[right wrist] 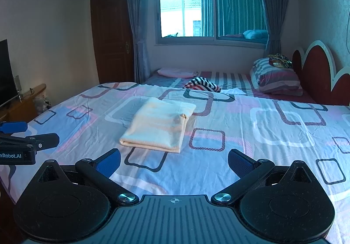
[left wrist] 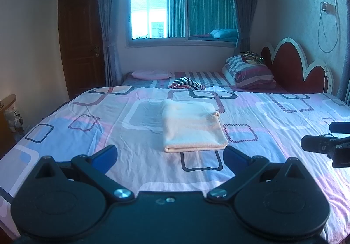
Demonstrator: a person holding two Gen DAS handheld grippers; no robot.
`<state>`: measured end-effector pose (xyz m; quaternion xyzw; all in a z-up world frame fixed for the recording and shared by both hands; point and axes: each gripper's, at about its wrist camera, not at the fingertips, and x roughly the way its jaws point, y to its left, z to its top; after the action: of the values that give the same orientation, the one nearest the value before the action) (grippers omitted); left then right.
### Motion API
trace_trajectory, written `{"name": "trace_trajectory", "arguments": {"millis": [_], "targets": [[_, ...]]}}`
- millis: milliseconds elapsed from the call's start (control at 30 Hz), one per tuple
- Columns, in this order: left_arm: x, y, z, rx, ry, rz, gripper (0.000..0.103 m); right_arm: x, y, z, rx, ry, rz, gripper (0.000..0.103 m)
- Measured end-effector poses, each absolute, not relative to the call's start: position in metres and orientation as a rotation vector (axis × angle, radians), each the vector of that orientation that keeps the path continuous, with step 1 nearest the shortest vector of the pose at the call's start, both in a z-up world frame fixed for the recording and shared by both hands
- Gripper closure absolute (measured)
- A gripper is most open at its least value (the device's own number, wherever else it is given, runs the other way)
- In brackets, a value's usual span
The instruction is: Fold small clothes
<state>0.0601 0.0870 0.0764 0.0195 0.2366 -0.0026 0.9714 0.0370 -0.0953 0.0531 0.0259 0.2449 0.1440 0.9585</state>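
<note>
A cream garment [left wrist: 192, 126] lies folded into a flat rectangle on the patterned bedsheet [left wrist: 273, 117]; it also shows in the right wrist view [right wrist: 159, 125]. My left gripper [left wrist: 170, 155] is open and empty, just in front of the garment's near edge. My right gripper [right wrist: 174, 161] is open and empty, a little to the right of the garment and short of it. The right gripper shows at the right edge of the left wrist view [left wrist: 319, 141]. The left gripper shows at the left edge of the right wrist view [right wrist: 32, 136].
A striped garment [left wrist: 188, 83] lies crumpled beyond the sheet's far edge. A pink cloth [left wrist: 151, 74] and striped pillows [left wrist: 249, 72] lie at the back by the red headboard [left wrist: 291, 64]. A wooden cabinet with a TV [right wrist: 6, 75] stands left of the bed.
</note>
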Motion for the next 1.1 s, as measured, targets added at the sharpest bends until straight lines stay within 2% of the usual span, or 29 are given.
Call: {"name": "trace_trajectory", "arguments": {"millis": [1100], "targets": [[0.0553, 0.0834, 0.0769, 0.038, 0.46, -0.014, 0.001, 0.0364, -0.0984, 0.0524, 0.051, 0.493, 0.307, 0.0]]}}
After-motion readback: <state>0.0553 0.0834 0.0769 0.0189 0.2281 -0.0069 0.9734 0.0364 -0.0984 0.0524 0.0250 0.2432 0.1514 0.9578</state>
